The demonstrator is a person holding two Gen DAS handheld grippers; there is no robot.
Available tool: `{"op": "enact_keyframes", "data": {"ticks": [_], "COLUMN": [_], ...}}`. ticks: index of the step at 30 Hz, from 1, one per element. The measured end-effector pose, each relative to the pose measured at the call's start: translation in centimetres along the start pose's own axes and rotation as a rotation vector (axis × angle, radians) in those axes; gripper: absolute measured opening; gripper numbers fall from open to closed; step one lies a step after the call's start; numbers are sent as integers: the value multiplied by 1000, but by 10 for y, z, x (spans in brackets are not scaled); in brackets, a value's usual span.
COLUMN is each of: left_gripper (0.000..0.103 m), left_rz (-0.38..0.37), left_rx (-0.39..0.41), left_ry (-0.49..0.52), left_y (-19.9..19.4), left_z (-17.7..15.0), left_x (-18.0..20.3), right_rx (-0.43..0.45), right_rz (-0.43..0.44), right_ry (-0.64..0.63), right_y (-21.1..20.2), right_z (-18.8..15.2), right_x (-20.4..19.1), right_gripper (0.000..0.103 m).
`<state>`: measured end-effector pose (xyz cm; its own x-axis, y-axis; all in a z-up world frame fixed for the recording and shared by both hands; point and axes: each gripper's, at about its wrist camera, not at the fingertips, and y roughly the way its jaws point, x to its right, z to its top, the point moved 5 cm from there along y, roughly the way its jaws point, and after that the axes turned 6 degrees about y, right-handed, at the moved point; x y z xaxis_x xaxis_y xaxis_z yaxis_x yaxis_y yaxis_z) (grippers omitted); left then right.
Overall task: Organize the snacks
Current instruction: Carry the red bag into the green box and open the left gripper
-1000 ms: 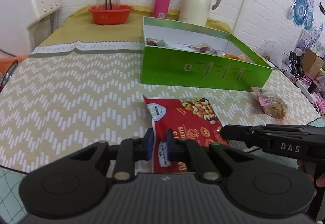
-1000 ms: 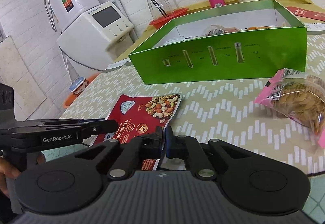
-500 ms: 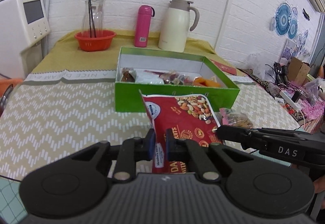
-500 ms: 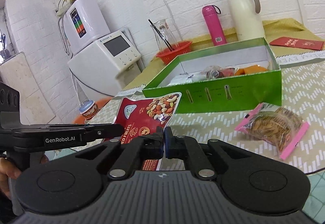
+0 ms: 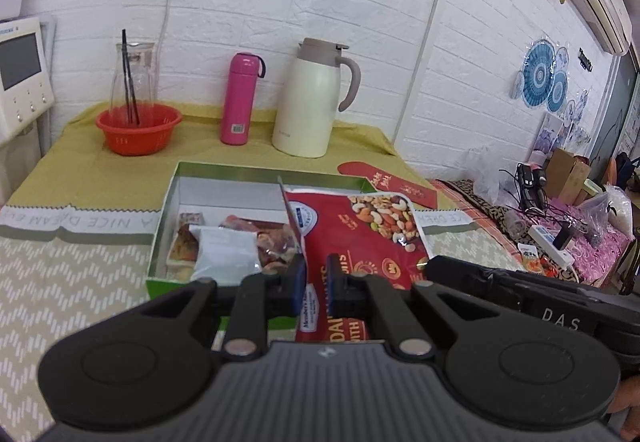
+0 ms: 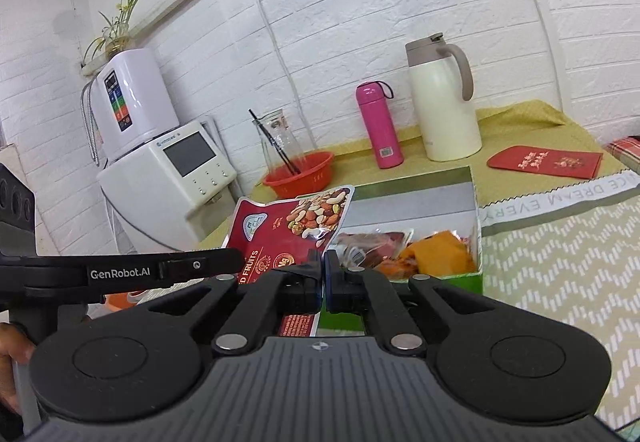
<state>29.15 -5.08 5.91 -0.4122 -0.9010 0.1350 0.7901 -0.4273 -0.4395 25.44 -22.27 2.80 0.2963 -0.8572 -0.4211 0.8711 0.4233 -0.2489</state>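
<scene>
Snacks fill the green box (image 5: 160, 242) on the desk (image 5: 60, 282): small wrapped packs (image 5: 224, 254) toward its 9 o'clock end in the left wrist view, and orange packets (image 6: 436, 254) toward its 3 o'clock end in the right wrist view. A red mixed-nuts bag (image 5: 360, 234) is held tilted up above the box's near wall, its printed face toward both cameras. The left tongs (image 5: 316, 282) are clenched on the bag's lower edge, the blue pads (image 5: 298, 280) pressing the foil from both sides. The right tongs (image 6: 323, 280) are pinched together on the same bag (image 6: 292, 230) along its edge at 3 o'clock, with barely a slit between the fingers. In the left wrist view the right tool's body, marked DAS, lies at 3 o'clock; in the right wrist view the left tool's arm, marked GenRobot.AI, reaches in from 9 o'clock. Beyond the box, at 12 o'clock, stand a cream thermos jug (image 5: 312, 97), a pink bottle (image 5: 240, 97) and a red bowl (image 5: 138, 129) with a glass carafe (image 5: 134, 77) in it. A red envelope (image 6: 544, 161) lies on the yellow cloth at 2 o'clock.
</scene>
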Motion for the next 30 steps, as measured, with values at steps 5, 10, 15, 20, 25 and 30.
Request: {"op": "enact_keyframes", "data": {"ticks": [5, 10, 15, 20, 25, 30], "left_gripper": [0, 0, 0, 5, 59, 66], "left_rz": [-5, -15, -9, -4, 11, 86], "left_rx": [-23, -57, -97, -137, -104, -105], "left_ry": [9, 28, 13, 20, -20, -24], "left_y": [37, 75, 111, 139, 138, 129], "left_z": [18, 33, 36, 28, 21, 24], "left_x": [6, 10, 5, -3, -14, -22], "right_rx": [-2, -8, -11, -40, -36, 22], "right_rz": [-29, -51, -65, -112, -143, -117], "right_ry": [45, 84, 109, 69, -33, -108], "right_y": [16, 30, 45, 65, 71, 63], "right_z": [16, 29, 35, 28, 15, 16], "right_x": [28, 54, 74, 87, 89, 77], "right_gripper": [5, 5, 5, 7, 38, 103]}}
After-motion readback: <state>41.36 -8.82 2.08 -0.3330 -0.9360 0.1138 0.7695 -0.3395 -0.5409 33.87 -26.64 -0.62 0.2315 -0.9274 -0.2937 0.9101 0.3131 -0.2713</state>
